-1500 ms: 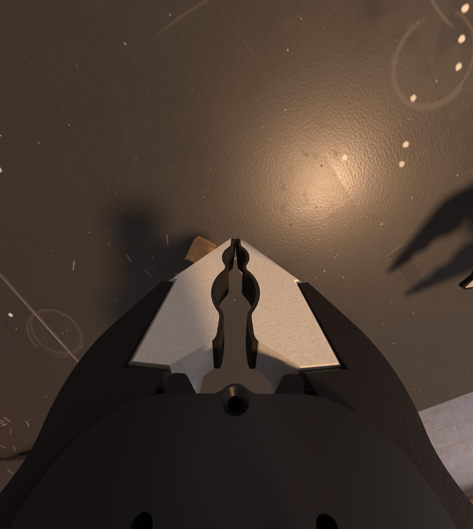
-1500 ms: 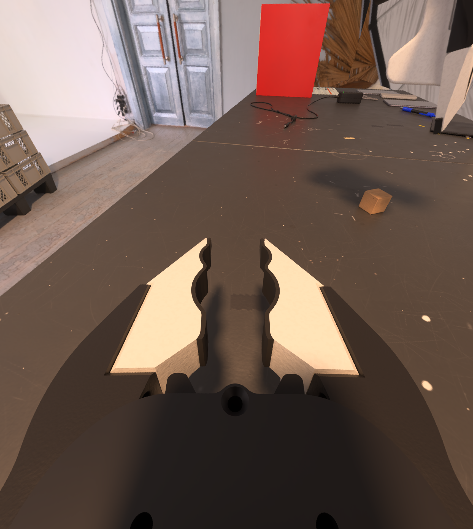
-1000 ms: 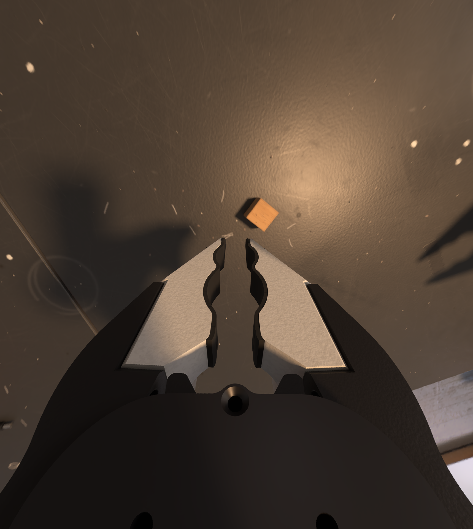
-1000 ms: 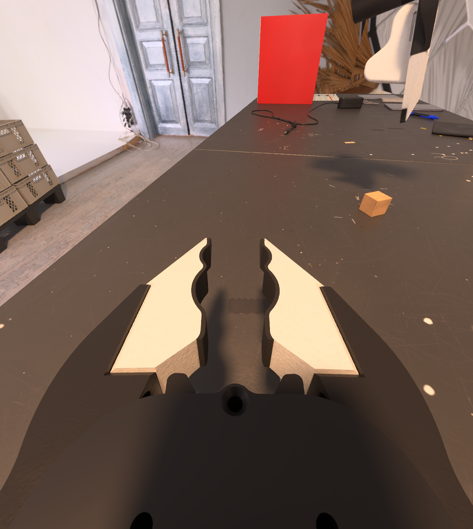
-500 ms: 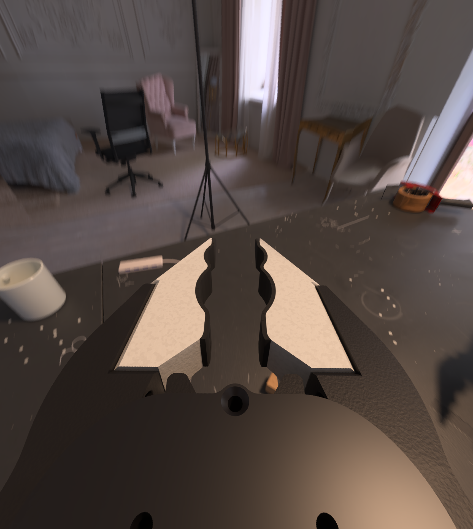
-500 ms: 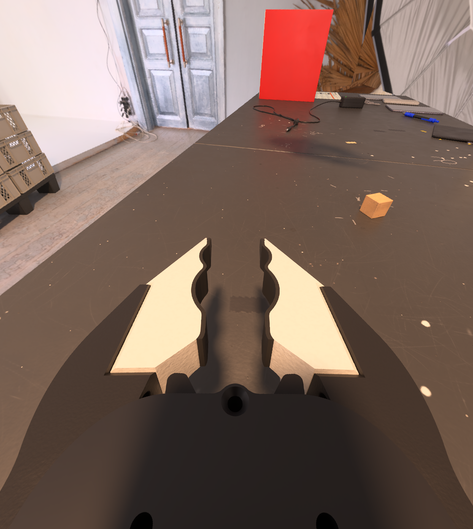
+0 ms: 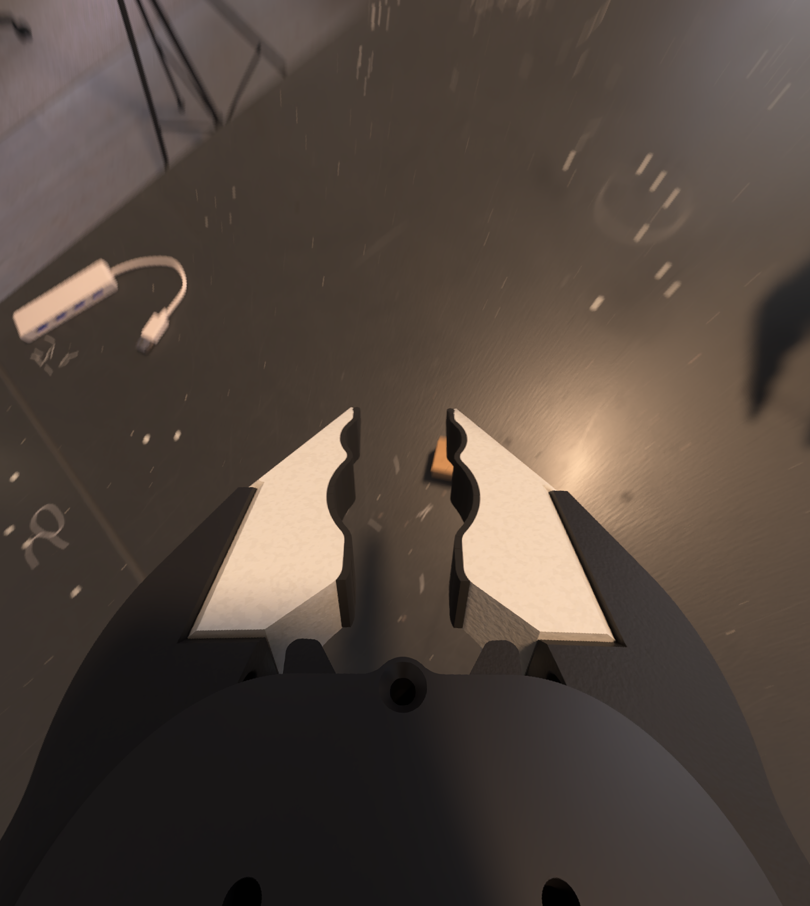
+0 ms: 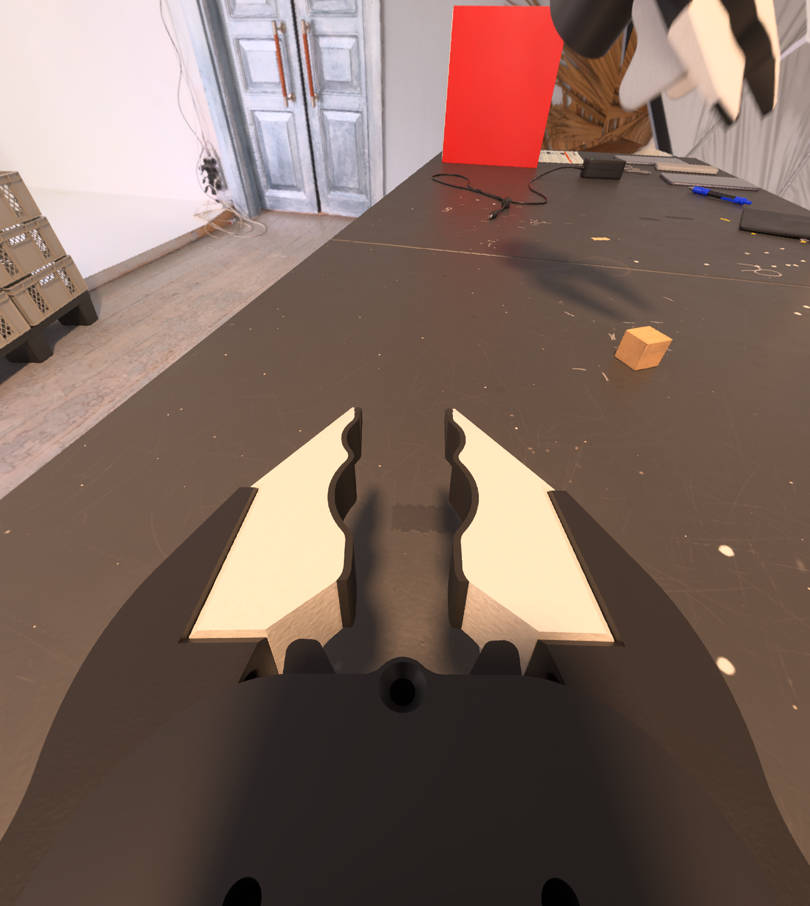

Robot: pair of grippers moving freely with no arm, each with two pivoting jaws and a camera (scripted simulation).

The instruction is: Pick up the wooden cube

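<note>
Right wrist view: stacked crates (image 8: 6, 264), contents unclear.

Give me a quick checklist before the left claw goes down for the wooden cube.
1. Left claw open: ok, a clear gap shows between its fingers.
2. Left claw empty: ok.
3. Cube free on the table: ok, nothing touches it.
4. Cube centred between the left fingers: not ok; in the left wrist view the cube sits partly behind the right-hand finger.
5. Left claw height over the cube: cannot tell; the view is blurred.
6. Right claw out of the way: ok, open, empty, well short of the cube.
</note>
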